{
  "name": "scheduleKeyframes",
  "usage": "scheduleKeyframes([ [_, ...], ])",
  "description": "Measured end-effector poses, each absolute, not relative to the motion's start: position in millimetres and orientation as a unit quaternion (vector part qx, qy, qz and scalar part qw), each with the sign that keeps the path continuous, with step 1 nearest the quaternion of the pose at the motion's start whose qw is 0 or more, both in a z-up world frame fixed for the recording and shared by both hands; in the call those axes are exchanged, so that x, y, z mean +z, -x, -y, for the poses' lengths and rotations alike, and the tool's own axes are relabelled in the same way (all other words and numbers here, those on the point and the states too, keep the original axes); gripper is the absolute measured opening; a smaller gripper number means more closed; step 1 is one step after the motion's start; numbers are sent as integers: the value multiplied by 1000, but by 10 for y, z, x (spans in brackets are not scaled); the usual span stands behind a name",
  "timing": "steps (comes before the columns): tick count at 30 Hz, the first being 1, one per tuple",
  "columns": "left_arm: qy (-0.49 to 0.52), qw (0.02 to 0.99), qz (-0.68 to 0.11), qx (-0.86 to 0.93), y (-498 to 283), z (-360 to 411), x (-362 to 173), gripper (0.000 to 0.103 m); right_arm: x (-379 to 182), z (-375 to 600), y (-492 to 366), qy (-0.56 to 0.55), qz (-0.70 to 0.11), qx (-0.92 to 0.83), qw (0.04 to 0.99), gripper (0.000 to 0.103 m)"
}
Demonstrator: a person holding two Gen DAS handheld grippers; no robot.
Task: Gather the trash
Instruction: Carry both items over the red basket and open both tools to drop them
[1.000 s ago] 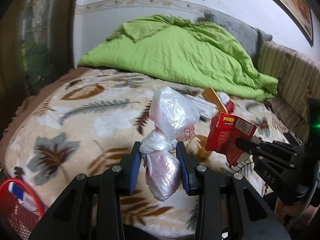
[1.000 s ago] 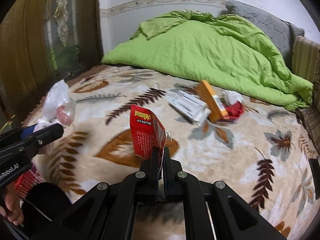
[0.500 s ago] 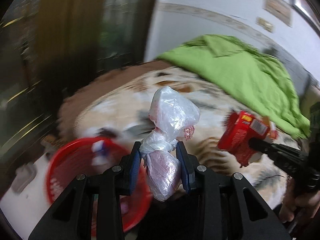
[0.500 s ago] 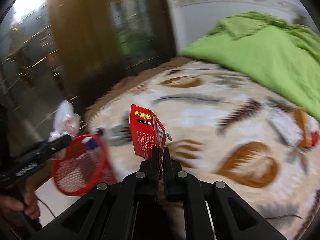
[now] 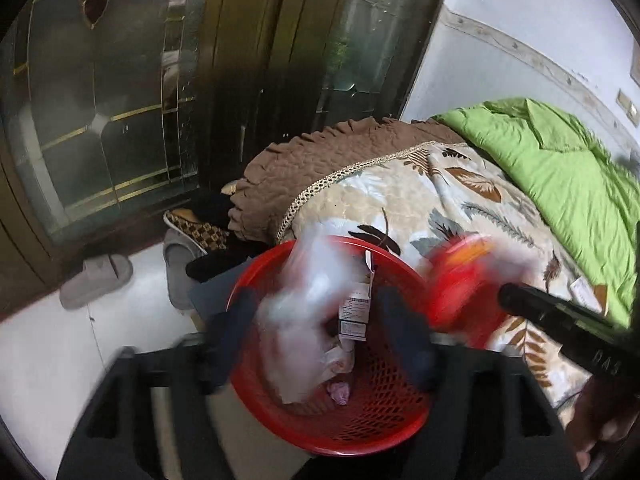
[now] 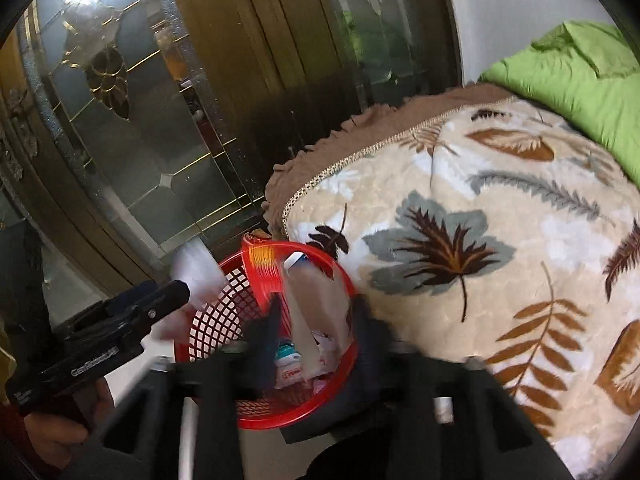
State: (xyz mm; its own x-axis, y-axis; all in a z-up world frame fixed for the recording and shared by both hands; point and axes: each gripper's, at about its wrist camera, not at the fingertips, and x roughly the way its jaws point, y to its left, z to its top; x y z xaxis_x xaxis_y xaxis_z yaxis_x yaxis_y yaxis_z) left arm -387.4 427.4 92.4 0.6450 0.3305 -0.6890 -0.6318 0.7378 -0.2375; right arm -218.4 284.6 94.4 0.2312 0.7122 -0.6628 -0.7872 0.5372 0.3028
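A red mesh basket (image 5: 384, 416) (image 6: 216, 320) stands on the floor by the bed's corner, with wrappers and a small carton (image 5: 354, 312) inside. My left gripper (image 5: 320, 336) hangs over it, open, fingers wide apart. The clear plastic bag (image 5: 308, 312) is a blurred streak between them, over the basket. My right gripper (image 6: 316, 340) is open too. The red box (image 6: 264, 272) is blurred just above the basket's rim, free of the fingers. In the left wrist view the red box (image 5: 460, 280) smears ahead of the right gripper's tip.
Grey slippers (image 5: 96, 280) and patterned shoes (image 5: 200, 232) lie on the white floor left of the basket. A dark wood and glass door (image 5: 100, 120) stands behind. The leaf-patterned blanket (image 6: 480, 260) and green duvet (image 5: 560, 168) fill the right. A hand (image 6: 60, 432) holds the left gripper.
Both grippers swung left from the bed to over the red basket. Both have opened, and the plastic bag and the red box have come loose above the basket.
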Motion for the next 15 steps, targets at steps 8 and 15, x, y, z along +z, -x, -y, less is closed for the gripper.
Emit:
scheduleKeyframes([
  [8, 214, 887, -336, 234, 3648, -4076, 861, 73, 971, -2257, 2009, -2, -386, 442, 810, 44],
  [15, 171, 901, -363, 166, 3319, -3608, 813, 73, 972, -1623, 1891, -25, -374, 382, 845, 43],
])
